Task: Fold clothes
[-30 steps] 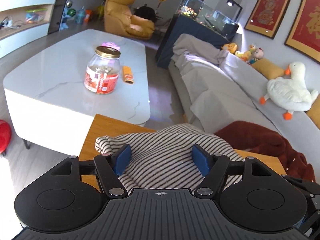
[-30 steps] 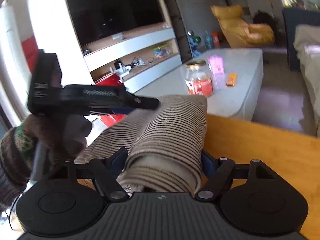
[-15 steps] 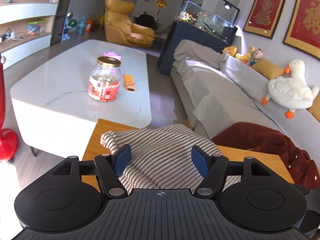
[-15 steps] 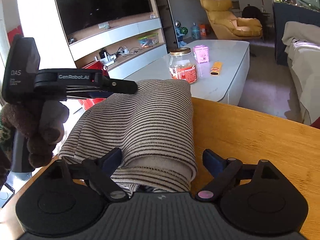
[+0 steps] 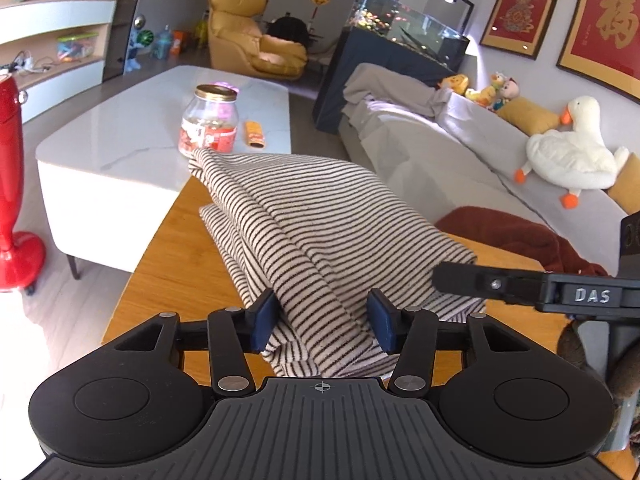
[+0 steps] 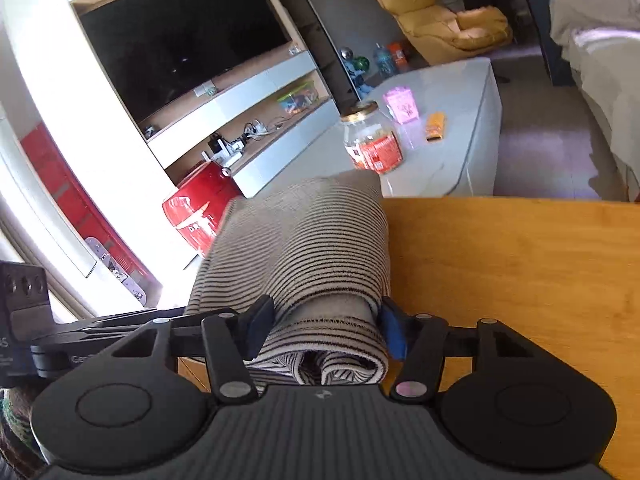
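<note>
Taking the striped sweater [image 5: 320,236] as my landmark: it is folded into a thick bundle on the wooden table [image 5: 176,276], lying near the table's left edge in my left wrist view. Far off to its left stands a red fan base [image 5: 12,208] on the floor. Beyond the sweater, past the table's far edge, is the white marble coffee table [image 5: 132,120], and on it a glass jar with a gold lid [image 5: 210,122], an orange packet [image 5: 255,135] just right of the jar, and, seen from my right wrist view, a pink tin [image 6: 401,105] behind them.

My left gripper [image 5: 323,322] has its blue pads [image 5: 264,316] closed on a raised fold at the near end of the sweater, the cloth bunched between them and lifted off the lower layers. My right gripper [image 6: 322,330] is clamped on the rolled end of the same sweater, pads pressing both sides of the roll; in the left view its black fingers [image 5: 492,282] show touching the sweater's right edge.

To the right of the sweater, a dark red blanket [image 5: 520,236] lies against the table's far right corner. Further right runs the grey sofa [image 5: 432,148], with a white goose plush [image 5: 568,156] on it, well apart from the sweater.
</note>
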A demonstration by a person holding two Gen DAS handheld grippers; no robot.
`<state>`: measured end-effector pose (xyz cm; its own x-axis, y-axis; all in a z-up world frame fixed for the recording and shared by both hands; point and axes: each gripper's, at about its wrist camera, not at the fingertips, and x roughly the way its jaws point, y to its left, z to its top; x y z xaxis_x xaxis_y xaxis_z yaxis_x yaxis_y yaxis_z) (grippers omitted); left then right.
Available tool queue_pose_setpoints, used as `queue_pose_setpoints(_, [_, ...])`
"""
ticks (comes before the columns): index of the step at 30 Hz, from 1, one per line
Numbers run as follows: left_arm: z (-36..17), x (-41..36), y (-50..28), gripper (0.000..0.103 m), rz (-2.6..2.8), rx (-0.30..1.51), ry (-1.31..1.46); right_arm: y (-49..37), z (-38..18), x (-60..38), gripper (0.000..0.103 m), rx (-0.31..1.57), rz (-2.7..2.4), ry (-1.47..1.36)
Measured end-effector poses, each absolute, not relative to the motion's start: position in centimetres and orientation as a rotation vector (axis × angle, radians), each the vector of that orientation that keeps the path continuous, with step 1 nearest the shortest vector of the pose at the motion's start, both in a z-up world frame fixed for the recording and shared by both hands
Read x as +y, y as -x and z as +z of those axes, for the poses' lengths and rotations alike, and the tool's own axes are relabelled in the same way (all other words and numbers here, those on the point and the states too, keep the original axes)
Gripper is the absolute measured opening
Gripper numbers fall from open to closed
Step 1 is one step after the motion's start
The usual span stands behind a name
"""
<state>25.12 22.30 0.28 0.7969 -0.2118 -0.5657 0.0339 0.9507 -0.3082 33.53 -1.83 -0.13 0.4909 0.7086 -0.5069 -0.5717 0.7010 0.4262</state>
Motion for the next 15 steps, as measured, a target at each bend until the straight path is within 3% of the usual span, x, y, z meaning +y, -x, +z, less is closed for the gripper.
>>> queue_pose_setpoints(7, [-0.7, 22.7, -25.6, 0.055, -0.124, 0.637, 0.311, -34.7, -2.2, -0.4, 0.059, 0.782, 0.712, -0.142])
queue_pose_setpoints(10, [-0.7, 22.0, -24.5, 0.057, -0.083, 0.639, 0.32, -34.7, -2.6, -0.7, 0.066, 0.783, 0.694, -0.168])
queue_pose_setpoints(15, [-0.5, 20.8, -22.6, 0.059, -0.014, 0.643, 0.333, -33.1, -2.1, -1.4, 0.087, 0.765, 0.659, -0.14])
